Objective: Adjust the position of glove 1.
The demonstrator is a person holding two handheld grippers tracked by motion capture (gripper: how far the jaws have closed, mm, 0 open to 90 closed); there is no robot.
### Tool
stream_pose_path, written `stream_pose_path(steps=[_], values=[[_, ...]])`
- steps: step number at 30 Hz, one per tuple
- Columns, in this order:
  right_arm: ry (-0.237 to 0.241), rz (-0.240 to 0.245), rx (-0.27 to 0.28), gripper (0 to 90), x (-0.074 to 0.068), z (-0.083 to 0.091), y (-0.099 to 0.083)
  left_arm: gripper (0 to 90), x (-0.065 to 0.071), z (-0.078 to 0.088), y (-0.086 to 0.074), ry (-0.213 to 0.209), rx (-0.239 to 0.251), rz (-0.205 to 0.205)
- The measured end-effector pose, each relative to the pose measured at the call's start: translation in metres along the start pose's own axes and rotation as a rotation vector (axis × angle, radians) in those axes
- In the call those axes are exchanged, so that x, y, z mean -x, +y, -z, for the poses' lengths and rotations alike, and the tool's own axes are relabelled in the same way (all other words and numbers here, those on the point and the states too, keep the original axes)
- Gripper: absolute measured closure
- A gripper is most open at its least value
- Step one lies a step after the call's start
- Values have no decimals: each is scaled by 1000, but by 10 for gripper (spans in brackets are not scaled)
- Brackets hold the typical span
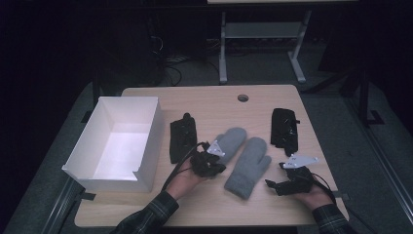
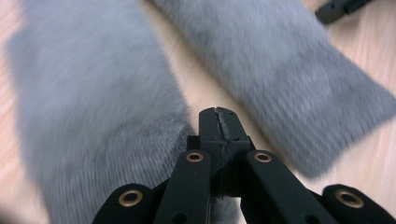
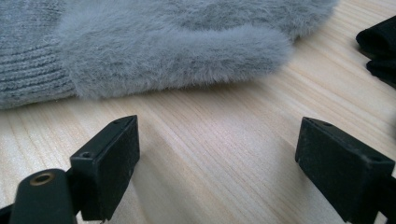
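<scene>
- Mittens first: two fuzzy grey ones lie side by side mid-table, the left mitten (image 1: 228, 142) and the right mitten (image 1: 249, 166), both flat on the wooden table (image 1: 209, 105), cuffs toward the person.
- Left gripper (image 1: 214, 163) sits at the cuff end of the left mitten, roughly its 7 o'clock. In the left gripper view the jaws are pressed tight together with nothing between them, tips hovering right over the gap between the cuffs.
- Right gripper (image 1: 271, 184) rests at about 4 o'clock from the right mitten, a little apart from it. Its jaws are spread wide over bare wood, and the right gripper view has the mitten's thumb (image 3: 187, 51) just ahead.
- White box (image 1: 124, 141) stands open at 9 o'clock from the mittens. One pair of black gloves (image 1: 182, 136) lies between box and mittens, another black pair (image 1: 284, 130) at about 2 o'clock.
- What could go wrong, my guess:
  - Closed left jaws would just shove the cuff along the table and bunch it up unless they open first.
  - The cuffs lie close, so a sloppy pinch could catch both mittens, or drag the neighbour.
  - Grabbing only fluff on that thumb seems likely to slip out on the lift.
  - A dangling mitten could snag the near black gloves on the way to the box.
</scene>
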State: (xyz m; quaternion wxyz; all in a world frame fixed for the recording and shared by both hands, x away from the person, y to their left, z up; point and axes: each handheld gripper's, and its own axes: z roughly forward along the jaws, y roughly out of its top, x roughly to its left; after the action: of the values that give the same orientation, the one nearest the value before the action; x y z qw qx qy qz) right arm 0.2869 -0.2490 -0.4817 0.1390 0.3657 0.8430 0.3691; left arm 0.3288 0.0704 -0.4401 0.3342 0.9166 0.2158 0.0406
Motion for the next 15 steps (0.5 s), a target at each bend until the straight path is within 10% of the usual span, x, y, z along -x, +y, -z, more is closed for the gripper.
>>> stream_pose_path(steps=[7, 15], values=[[-1, 1, 0, 135, 0, 0, 0, 895, -3, 12, -8, -8, 21, 19], [-1, -1, 0, 135, 0, 0, 0, 657, -30, 34, 9, 64, 100, 44]])
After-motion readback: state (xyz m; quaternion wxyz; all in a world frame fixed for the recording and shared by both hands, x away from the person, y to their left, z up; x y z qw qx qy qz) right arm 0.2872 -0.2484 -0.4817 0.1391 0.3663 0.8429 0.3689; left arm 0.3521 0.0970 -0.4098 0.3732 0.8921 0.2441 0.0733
